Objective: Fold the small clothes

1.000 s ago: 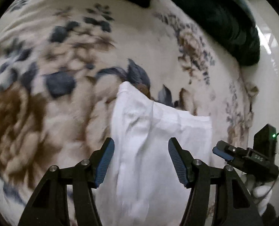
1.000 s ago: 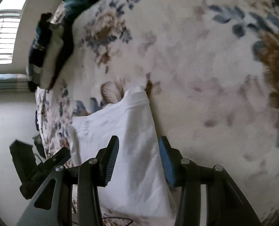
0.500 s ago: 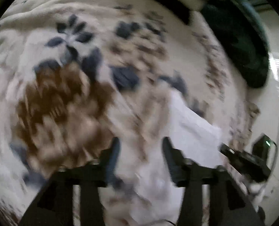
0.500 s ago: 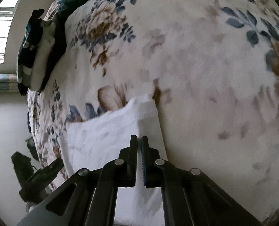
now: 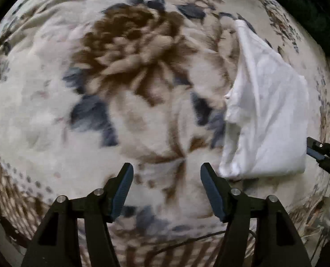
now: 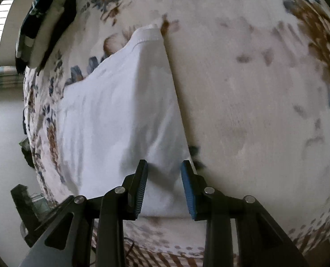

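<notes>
A folded white garment [image 5: 267, 115] lay on a floral blanket [image 5: 129, 71] covering a bed, filling the right side of the left wrist view and the center-left of the right wrist view. The left gripper [image 5: 166, 188] sat at the bottom center of its frame with jaws spread wide and holding nothing, poised over bare blanket just left of the garment's lower corner. The right gripper [image 6: 164, 185] stood at the bottom center of its own frame, jaws partly open and straddling the garment's near edge [image 6: 160, 173], the cloth lying between them without being pinched. In the right wrist view, the garment's hemmed corner [image 6: 148, 32] pointed toward the upper middle, while dark folded clothing [image 6: 38, 22] was piled at the upper left beside a window.
</notes>
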`<state>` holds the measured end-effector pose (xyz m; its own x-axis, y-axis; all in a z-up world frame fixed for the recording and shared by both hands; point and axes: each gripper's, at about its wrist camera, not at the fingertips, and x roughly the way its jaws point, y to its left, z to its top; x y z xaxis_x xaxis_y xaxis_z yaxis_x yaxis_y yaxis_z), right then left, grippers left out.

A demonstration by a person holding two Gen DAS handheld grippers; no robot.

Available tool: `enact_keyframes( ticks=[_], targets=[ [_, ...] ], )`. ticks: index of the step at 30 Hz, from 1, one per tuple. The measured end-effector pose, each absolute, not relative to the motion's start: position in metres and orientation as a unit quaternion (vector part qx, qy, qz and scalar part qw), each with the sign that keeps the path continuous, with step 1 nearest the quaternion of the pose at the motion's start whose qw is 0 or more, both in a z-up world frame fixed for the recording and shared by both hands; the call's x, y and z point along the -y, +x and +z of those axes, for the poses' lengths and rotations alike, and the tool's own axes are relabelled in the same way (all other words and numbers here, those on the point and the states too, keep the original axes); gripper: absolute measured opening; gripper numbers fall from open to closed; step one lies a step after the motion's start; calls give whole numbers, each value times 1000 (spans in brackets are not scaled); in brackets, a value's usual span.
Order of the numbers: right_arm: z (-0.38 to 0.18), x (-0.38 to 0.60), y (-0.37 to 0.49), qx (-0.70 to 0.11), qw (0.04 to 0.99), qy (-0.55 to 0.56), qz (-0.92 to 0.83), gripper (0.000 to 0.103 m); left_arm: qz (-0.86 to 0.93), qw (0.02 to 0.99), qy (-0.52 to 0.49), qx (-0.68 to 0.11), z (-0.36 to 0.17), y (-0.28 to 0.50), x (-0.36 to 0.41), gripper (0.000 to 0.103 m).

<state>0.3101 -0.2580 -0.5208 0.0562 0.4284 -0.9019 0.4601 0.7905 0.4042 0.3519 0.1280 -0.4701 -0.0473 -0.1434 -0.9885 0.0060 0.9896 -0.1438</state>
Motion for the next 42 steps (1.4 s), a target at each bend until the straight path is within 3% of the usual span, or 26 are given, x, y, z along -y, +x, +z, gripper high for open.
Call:
enact_keyframes(
  ticks=[5, 10, 19, 23, 27, 29, 31, 36, 42],
  targets=[
    [-516, 256, 298, -684, 648, 336, -3, 33, -107, 679, -96, -720, -461, 341, -103, 60],
    [-514, 247, 292, -692, 645, 322, 15, 34, -118, 680, 17, -724, -492, 339, -43, 60],
    [-527, 247, 298, -693, 645, 321, 2, 34, 17, 723, -13, -691, -463, 360, -136, 60],
    [-522, 251, 295, -688, 646, 329, -2, 34, -10, 704, -149, -694, -450, 354, -155, 60],
    [-515, 264, 280, -680, 639, 360, -10, 34, -78, 608, -366, -700, -471, 337, -136, 60],
    [-512, 272, 268, -669, 631, 392, -10, 35, -89, 573, -426, -695, -481, 333, -115, 60],
    [-512, 276, 255, -658, 616, 432, -3, 44, -90, 543, -475, -687, -501, 328, -103, 60],
    [-550, 268, 234, -650, 546, 527, 28, 47, -69, 529, -512, -674, -529, 335, -100, 60],
    [-592, 261, 238, -568, 515, 641, 20, 47, -57, 589, -496, -636, -518, 329, -102, 58]
  ],
)
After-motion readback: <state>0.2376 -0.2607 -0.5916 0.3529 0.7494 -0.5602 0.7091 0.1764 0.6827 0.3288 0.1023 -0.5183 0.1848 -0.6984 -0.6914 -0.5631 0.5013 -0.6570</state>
